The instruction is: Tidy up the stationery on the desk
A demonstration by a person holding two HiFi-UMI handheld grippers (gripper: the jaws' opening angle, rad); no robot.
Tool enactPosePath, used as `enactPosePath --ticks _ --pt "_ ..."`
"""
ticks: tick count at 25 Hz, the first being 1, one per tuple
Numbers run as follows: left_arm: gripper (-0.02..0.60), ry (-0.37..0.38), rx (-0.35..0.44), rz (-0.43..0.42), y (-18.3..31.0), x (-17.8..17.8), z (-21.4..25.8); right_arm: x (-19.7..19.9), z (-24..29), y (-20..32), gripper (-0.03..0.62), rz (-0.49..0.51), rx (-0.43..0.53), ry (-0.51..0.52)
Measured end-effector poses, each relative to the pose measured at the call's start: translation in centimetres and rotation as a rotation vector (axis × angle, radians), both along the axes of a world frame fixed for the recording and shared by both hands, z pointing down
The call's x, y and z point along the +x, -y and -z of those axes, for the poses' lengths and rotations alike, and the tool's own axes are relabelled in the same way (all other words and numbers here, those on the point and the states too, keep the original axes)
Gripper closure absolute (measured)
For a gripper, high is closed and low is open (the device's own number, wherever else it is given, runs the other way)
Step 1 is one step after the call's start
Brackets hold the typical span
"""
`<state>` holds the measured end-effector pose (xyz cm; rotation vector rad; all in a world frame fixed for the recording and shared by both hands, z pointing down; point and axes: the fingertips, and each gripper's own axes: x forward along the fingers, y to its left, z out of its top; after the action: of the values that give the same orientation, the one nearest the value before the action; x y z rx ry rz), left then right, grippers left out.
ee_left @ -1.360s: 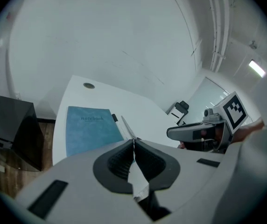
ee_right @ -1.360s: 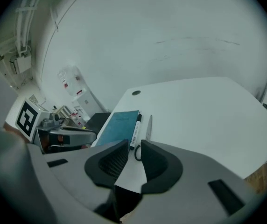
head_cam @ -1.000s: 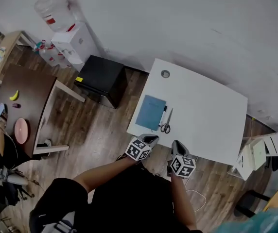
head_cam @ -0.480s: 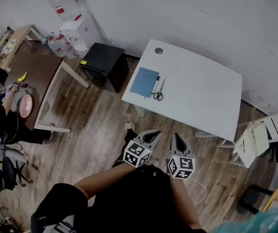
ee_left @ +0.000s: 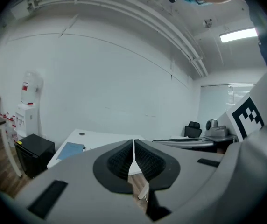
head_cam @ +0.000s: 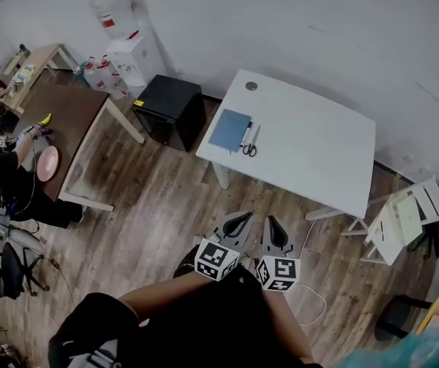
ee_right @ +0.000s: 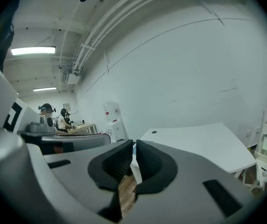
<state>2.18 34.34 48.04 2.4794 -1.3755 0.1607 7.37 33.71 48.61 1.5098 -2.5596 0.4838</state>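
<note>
White desk [head_cam: 319, 152] well ahead, mostly bare, open floor around it. By its left edge lie a notebook [head_cam: 229, 129], likely light and floppy, best pinched at an edge; scissors [head_cam: 249, 146], stiff, taken mid-blade; pen [head_cam: 244, 135], likely to roll. Left gripper [head_cam: 239, 225] and right gripper [head_cam: 275, 234] are closed, empty, well short of it

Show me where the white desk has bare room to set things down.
The white desk is bare from the scissors across to its right edge, and in a narrower strip between the cable hole and the blue notebook. Only the left end is crowded: notebook, pen and scissors lie side by side.
</note>
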Motion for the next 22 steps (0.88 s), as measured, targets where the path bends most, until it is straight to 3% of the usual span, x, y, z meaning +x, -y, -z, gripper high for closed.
enactPosePath --ticks 11,15,20,22 --pt "0.561 0.024 0.185 0.032 0.9 -0.5 4.9 0.0 4.9 0.4 0.549 -0.053 0.139 -0.095" --pt "0.56 0.019 0.236 0.09 0.8 -0.4 6.4 0.4 6.7 0.2 0.549 -0.058 0.205 -0.087" --pt "0.56 0.034 0.343 0.093 -0.1 1.4 9.3 1.7 8.9 -0.5 0.553 -0.062 0.252 -0.067" --pt "0.56 0.003 0.383 0.088 -0.4 2.3 10.5 2.2 10.2 -0.8 0.554 -0.061 0.297 -0.089"
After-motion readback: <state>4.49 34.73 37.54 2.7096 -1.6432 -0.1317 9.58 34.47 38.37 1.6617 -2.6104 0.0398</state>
